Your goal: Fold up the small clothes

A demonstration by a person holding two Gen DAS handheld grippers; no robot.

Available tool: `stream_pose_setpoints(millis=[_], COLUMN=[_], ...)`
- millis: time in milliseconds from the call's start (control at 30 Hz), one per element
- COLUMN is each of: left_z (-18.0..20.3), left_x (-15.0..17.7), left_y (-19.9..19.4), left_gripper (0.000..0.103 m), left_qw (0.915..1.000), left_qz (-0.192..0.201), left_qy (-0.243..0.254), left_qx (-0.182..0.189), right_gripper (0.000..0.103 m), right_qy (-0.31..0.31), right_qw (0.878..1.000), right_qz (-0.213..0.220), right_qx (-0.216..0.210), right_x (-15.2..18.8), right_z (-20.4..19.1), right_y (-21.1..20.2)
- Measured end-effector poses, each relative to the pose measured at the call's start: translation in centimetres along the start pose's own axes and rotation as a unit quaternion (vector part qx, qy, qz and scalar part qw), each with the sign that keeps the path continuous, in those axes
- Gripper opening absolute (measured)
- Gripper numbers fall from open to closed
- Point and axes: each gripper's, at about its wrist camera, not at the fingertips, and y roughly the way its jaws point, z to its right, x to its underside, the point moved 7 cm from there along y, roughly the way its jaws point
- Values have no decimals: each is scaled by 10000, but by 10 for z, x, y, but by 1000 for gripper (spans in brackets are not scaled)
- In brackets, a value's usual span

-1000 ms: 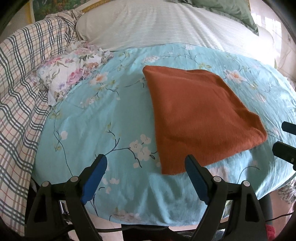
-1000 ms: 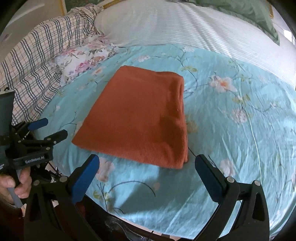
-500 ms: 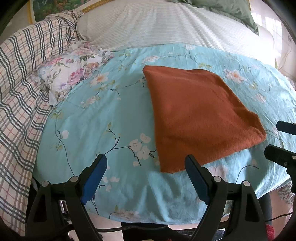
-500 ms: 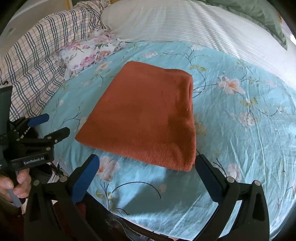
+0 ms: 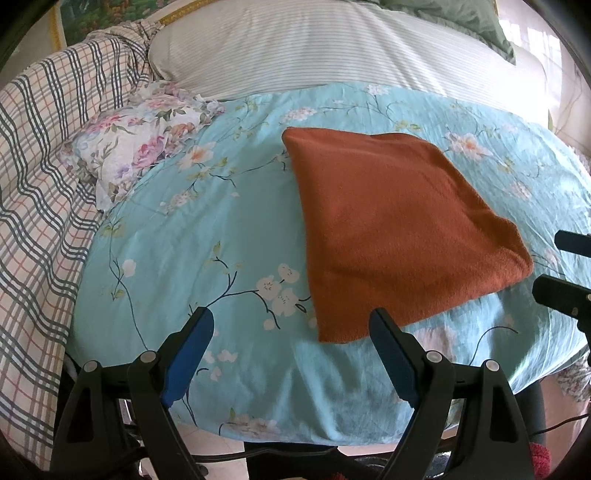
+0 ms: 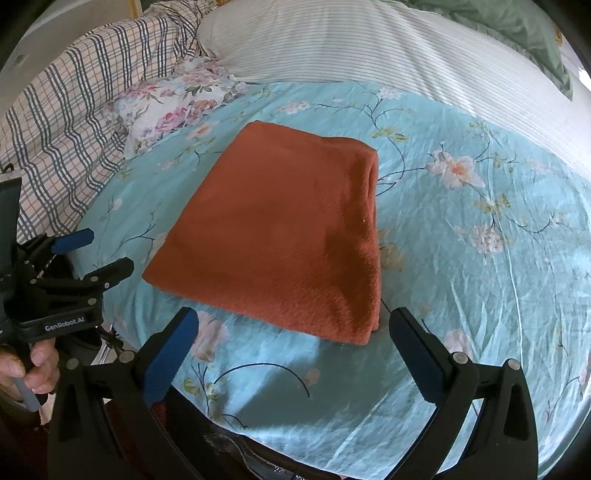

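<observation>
A rust-orange cloth lies folded into a flat rectangle on the blue floral sheet. My left gripper hovers open above the sheet's near edge, its right pad just in front of the cloth's near corner. In the right wrist view my right gripper is open too, hanging over the cloth's near edge without touching it. The left gripper also shows at that view's left side, held by a hand. The right gripper's fingers poke in at the left wrist view's right edge.
A crumpled floral fabric lies at the sheet's far left. Behind it are a plaid blanket, a white striped pillow and a green pillow. The bed's edge drops off below both grippers.
The right wrist view has shifted slightly, so the cloth sits a little more to the right in it. Both grippers stay open and the cloth has not moved.
</observation>
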Motion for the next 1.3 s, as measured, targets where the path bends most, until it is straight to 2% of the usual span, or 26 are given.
stream_pose_setpoints(millis=[533, 1300], left_z=[-2, 6], left_x=[-14, -11], left_y=[10, 19], left_gripper=[87, 87], left_qw=[9999, 9996], left_qz=[-39, -181], left_qy=[18, 47], left_qx=[109, 206], right_gripper=[103, 103], right_qy=[-45, 12], right_qw=[9999, 9997], right_qz=[-38, -146], right_qx=[-125, -193], right_x=[-17, -10], right_z=[6, 8], right_y=[9, 19])
